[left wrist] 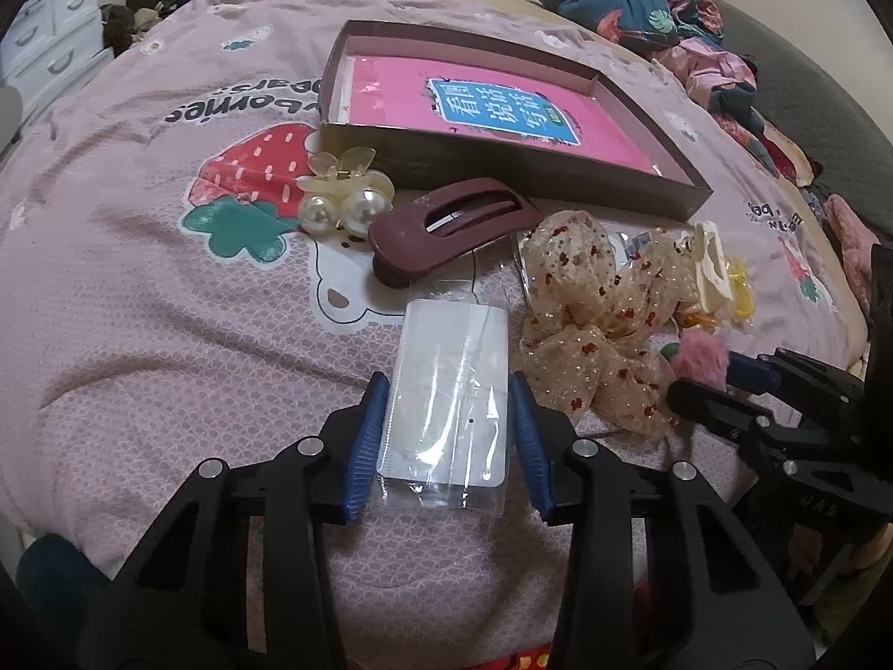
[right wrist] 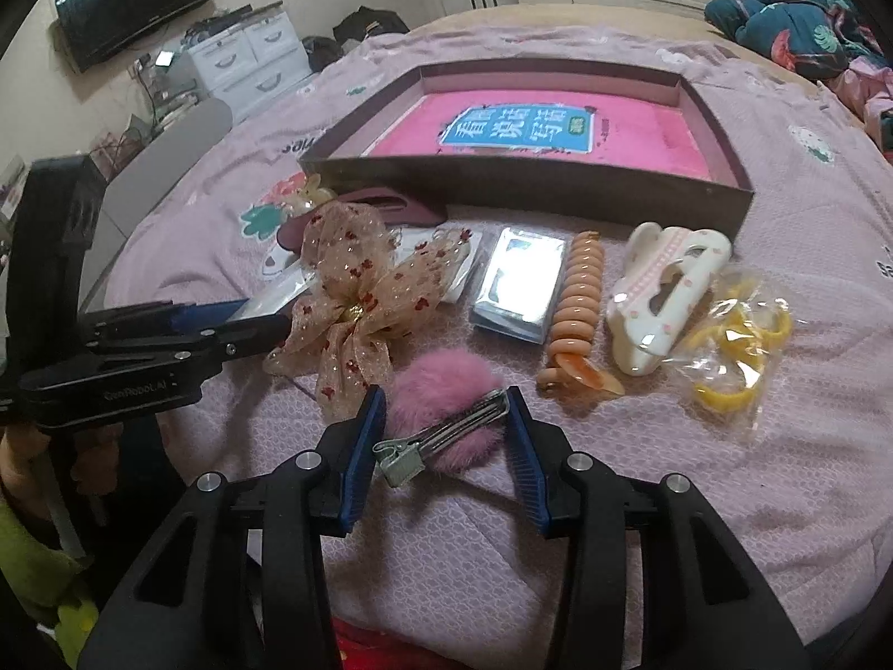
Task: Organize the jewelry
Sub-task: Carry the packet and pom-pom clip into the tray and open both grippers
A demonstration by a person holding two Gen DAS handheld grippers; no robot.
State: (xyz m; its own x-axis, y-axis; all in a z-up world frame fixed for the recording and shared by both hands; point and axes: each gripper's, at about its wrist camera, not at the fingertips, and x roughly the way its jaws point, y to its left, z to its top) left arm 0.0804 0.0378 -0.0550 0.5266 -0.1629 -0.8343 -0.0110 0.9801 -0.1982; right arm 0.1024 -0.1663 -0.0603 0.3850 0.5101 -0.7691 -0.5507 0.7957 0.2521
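A clear plastic packet [left wrist: 446, 396] with a white card inside lies flat on a pink printed bedspread [left wrist: 139, 335], its long axis running straight away from the camera toward a shallow brown box [left wrist: 519, 162]. The left gripper [left wrist: 449, 435] straddles the packet, blue pads touching both long edges, clenched on it.

In the right wrist view, a fluffy pink pom-pom hair clip [right wrist: 441, 419] lies with its metal alligator clip on top, slanting from lower left to upper right. The right gripper [right wrist: 443, 446] closes on it, one pad at the fur, the other at the clip's tip.

A sheer beige bow [right wrist: 357, 301] with red flecks lies between the two grippers. Nearby lie a maroon claw clip [left wrist: 452, 229], a pearl clip [left wrist: 340, 190], an orange spiral hair tie [right wrist: 577, 301], a white claw clip [right wrist: 664, 296] and bagged yellow rings [right wrist: 737, 346]. A pink book [right wrist: 536, 134] lies in the box.
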